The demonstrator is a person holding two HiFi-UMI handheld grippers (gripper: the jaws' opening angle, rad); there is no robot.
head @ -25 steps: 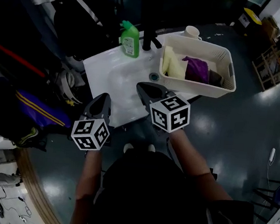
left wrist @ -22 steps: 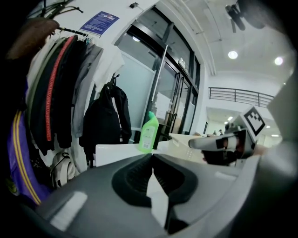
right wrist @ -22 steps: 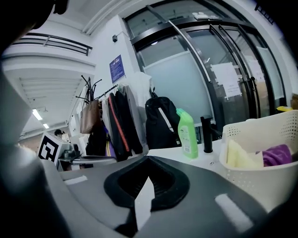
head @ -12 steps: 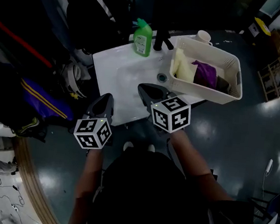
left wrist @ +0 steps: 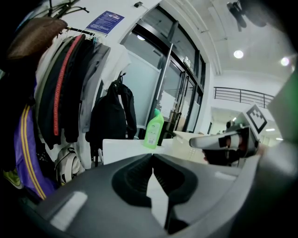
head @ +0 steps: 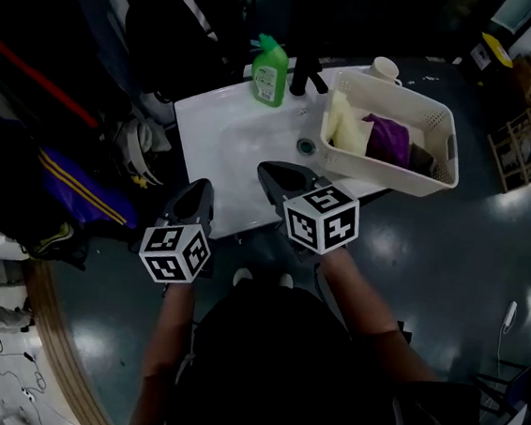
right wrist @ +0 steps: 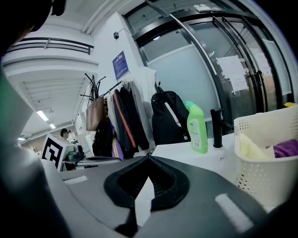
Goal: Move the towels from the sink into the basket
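Both fully closed and empty, left tongs [head: 200, 189] and right tongs [head: 272, 171] by the sink [head: 226, 137]; towels [head: 386, 139] in the basket [head: 429, 182].

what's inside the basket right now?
The basket holds, left to right in the head view, a yellow towel, a purple towel and a dark towel. Anything under them is covered, as is the basket's floor.
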